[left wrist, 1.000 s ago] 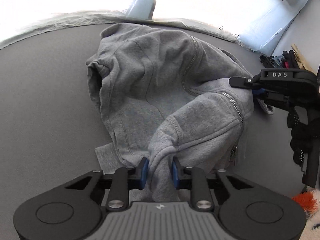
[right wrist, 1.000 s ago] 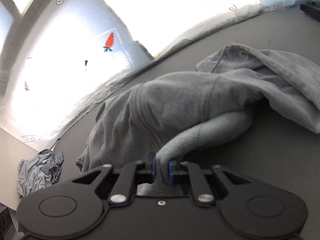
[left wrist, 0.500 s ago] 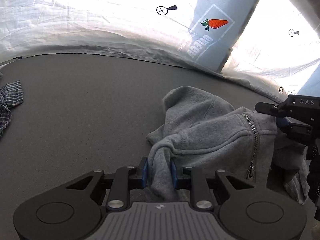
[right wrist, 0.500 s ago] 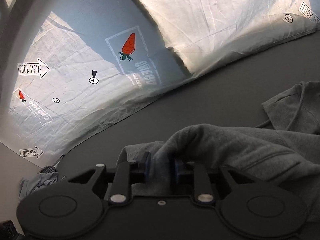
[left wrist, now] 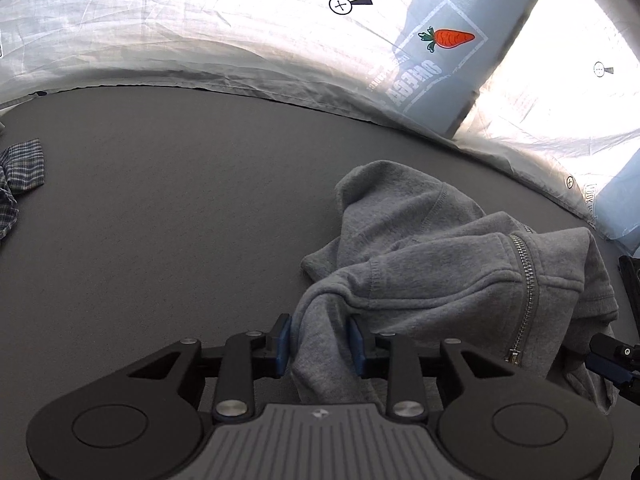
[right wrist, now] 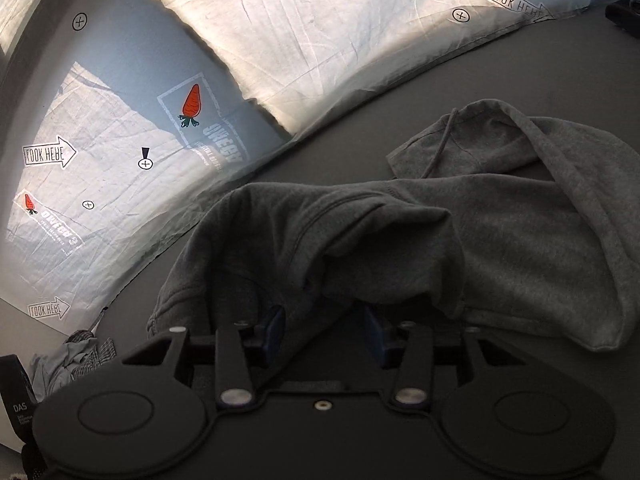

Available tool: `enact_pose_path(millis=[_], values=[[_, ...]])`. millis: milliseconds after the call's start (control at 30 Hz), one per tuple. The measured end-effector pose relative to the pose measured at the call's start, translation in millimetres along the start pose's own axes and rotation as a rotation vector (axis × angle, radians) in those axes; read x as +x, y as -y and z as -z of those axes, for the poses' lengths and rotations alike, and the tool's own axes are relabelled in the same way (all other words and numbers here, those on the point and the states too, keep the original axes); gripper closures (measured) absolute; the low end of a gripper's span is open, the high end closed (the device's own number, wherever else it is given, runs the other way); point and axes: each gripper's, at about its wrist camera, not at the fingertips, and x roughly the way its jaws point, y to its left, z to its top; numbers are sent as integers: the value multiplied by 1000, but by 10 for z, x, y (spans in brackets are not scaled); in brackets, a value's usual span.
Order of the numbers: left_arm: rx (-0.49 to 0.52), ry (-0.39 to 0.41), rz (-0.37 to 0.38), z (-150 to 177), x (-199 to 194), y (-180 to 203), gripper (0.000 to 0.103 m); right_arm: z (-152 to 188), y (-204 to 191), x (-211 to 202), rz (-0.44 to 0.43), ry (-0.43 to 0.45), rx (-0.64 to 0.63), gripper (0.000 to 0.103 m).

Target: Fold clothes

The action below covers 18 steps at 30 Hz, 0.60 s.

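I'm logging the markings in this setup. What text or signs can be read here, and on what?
"LOOK HERE", mirrored, in arrows: white backdrop sheet.
"DAS": black box, lower left corner.
Carrot logo lettering: mirrored, too blurred to read.
Crossed-circle marks: signs only, no words.
Grey hoodie: no text.

Gray hoodie in front of the right tongs [right wrist: 324, 330]

The tongs are opening, with a fold of the gray hoodie [right wrist: 400, 240] between them. It lies bunched on the dark tabletop [right wrist: 520, 84]. More clothes [right wrist: 68, 360] sit far left.
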Motion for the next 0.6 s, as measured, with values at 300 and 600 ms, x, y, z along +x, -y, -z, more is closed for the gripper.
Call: enact_pose_path(millis=[300,600], values=[[-50,-61,42,128,-114,-75,64,-110,-249,483,21,21,-112,61],[-27,56,6,180,-627,205,85,-216,-271,-398,9,194,-137,98]])
